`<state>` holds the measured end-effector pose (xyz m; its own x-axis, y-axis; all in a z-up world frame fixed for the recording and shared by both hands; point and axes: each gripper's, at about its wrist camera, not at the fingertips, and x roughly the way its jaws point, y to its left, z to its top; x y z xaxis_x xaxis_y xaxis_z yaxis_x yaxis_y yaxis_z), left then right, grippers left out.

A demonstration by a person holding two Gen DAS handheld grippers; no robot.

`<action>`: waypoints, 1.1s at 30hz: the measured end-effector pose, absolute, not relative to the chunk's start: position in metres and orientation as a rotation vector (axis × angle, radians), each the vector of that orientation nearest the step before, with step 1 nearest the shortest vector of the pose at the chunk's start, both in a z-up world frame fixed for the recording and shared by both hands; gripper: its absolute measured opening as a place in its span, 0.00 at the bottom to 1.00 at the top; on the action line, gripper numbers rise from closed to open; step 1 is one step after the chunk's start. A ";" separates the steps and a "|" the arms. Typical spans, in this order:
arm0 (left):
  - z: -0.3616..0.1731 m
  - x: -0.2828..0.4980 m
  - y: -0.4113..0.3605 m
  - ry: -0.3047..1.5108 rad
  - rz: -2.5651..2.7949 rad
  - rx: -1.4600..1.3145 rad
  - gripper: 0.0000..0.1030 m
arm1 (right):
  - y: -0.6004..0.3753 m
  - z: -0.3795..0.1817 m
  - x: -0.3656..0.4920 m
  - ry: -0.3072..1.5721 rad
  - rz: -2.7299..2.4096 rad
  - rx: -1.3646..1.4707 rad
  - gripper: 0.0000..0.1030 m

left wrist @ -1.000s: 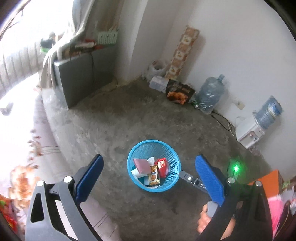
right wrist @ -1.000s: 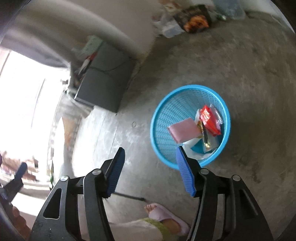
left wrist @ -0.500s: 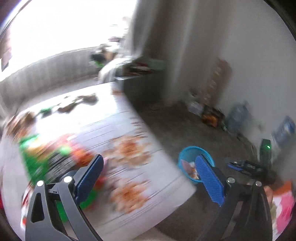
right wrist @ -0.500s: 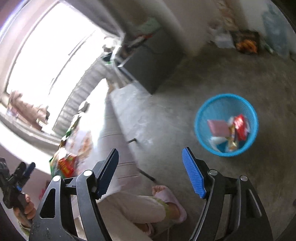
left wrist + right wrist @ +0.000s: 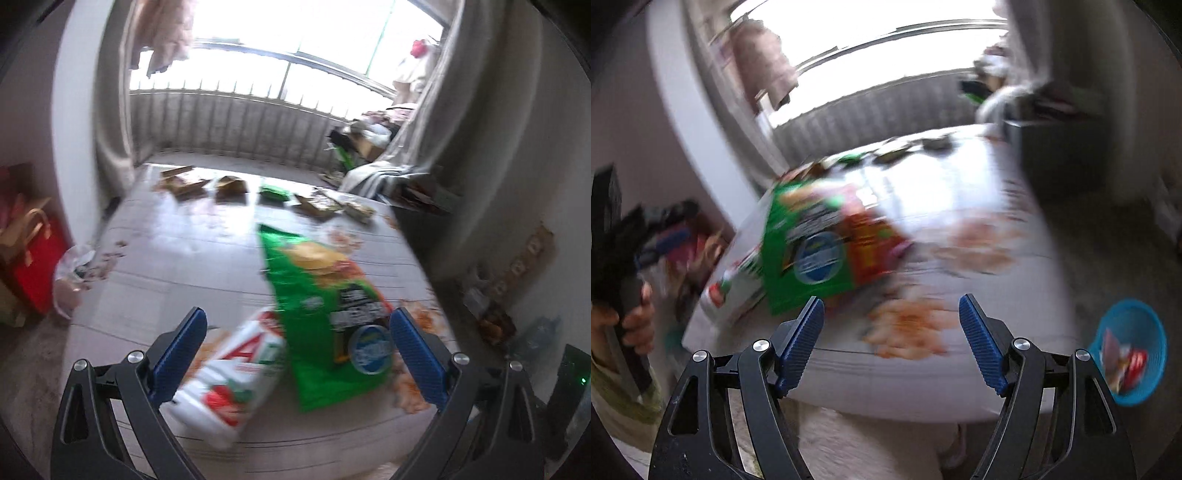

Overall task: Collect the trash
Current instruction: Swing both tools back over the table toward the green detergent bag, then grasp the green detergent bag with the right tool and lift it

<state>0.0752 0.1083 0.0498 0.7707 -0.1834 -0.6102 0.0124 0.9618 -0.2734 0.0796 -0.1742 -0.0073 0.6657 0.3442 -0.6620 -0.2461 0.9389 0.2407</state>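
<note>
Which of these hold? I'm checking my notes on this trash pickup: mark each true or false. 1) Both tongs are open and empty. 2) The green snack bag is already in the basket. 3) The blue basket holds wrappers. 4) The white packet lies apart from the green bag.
1) True: the left tongs and right tongs are open, holding nothing.
2) False: the green snack bag lies on the bed.
3) True: the blue basket holds wrappers.
4) False: the white packet is partly under the green bag.

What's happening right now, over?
Both jaws open, empty. Green snack bag overlaps white packet ahead of left gripper. Blue basket off right. Path clear.
</note>
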 end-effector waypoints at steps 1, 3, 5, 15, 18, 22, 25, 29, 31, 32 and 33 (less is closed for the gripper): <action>0.045 0.076 0.116 0.693 -0.098 -0.268 0.94 | -0.160 -0.007 0.080 0.766 0.341 0.093 0.70; 0.037 0.076 0.127 0.706 -0.085 -0.291 0.94 | -0.125 -0.008 0.081 0.740 0.357 -0.027 0.70; 0.026 0.081 0.138 0.723 -0.073 -0.321 0.94 | -0.094 -0.012 0.084 0.719 0.370 -0.137 0.70; -0.003 0.096 0.168 0.758 -0.050 -0.409 0.87 | -0.013 -0.022 0.098 0.640 0.356 -0.380 0.77; -0.007 0.101 0.174 0.766 -0.053 -0.429 0.83 | 0.002 -0.031 0.098 0.627 0.350 -0.452 0.78; -0.012 0.105 0.179 0.777 -0.052 -0.442 0.81 | 0.016 -0.043 0.095 0.625 0.349 -0.526 0.79; -0.016 0.107 0.181 0.782 -0.056 -0.454 0.81 | 0.023 -0.050 0.097 0.618 0.308 -0.586 0.80; -0.019 0.109 0.182 0.789 -0.062 -0.459 0.81 | 0.029 -0.060 0.100 0.609 0.222 -0.674 0.79; -0.019 0.108 0.182 0.789 -0.062 -0.460 0.81 | 0.031 -0.062 0.100 0.604 0.187 -0.696 0.78; -0.019 0.109 0.181 0.789 -0.059 -0.459 0.81 | 0.031 -0.062 0.099 0.600 0.177 -0.703 0.76; -0.019 0.109 0.181 0.789 -0.060 -0.461 0.81 | 0.031 -0.063 0.098 0.597 0.168 -0.707 0.74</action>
<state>0.1087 0.1815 -0.0187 0.7080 -0.2210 -0.6707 -0.1179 0.8994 -0.4209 0.0983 0.0308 -0.0626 0.8213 -0.0518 -0.5682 -0.3403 0.7548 -0.5607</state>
